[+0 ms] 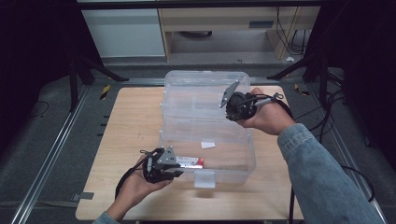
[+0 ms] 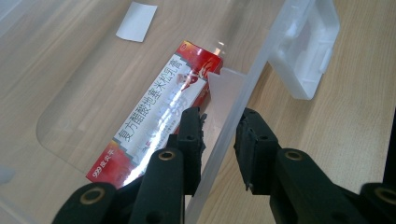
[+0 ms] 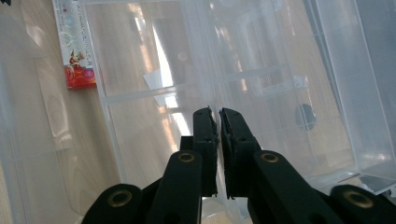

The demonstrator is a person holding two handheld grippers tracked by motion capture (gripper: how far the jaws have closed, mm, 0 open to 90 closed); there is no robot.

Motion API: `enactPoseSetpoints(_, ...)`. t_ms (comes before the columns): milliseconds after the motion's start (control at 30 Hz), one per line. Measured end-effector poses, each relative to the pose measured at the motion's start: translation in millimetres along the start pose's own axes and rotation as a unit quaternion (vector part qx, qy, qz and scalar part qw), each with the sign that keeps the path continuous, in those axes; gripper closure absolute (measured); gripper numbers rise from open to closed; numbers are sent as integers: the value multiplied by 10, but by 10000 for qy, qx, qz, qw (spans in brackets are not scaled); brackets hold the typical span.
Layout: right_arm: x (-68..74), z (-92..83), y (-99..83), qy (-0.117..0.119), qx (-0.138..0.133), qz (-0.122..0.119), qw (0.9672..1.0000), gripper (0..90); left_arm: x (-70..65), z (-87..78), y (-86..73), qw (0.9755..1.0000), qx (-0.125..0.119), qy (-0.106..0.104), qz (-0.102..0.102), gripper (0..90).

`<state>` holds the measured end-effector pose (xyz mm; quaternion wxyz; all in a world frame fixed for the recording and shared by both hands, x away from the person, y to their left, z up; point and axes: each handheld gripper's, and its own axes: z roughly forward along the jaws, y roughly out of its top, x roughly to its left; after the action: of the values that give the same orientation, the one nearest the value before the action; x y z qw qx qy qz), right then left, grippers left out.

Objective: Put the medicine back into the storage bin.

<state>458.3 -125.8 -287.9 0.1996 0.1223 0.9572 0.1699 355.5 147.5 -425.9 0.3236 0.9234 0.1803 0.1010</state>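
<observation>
A clear plastic box (image 1: 243, 156) stands on the wooden table with its lid (image 1: 196, 88) raised behind it. A red and white carton (image 1: 191, 162) lies inside along the front wall. My left gripper (image 1: 180, 169) is at the box's front left. In the left gripper view its jaws (image 2: 219, 126) straddle the front wall (image 2: 233, 102) and clamp it, one jaw inside next to the carton (image 2: 159, 107). My right gripper (image 1: 229, 112) is at the lid's right side. In the right gripper view (image 3: 218, 114) it is shut on the thin clear lid edge, with the carton (image 3: 74, 42) far off.
The box's latch tab (image 1: 204, 178) hangs over the front wall, seen close in the left gripper view (image 2: 306, 51). A small white paper slip (image 1: 208, 144) lies in the box. Metal rails (image 1: 51, 149) and stand legs flank the table (image 1: 135, 121); cables trail at the right.
</observation>
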Motion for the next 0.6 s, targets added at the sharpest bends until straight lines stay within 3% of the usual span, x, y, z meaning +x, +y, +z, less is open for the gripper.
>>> enactPoseSetpoints(367, -217, 87, 10, -62, 91, 122, 9999, 833, 28, 114, 122, 9998, -84, 151, -114, 716)
enactPoseSetpoints(600, -190, 65, -4, -66, 38, 94, 9999, 836, 31, 115, 111, 9998, -83, 146, -95, 716)
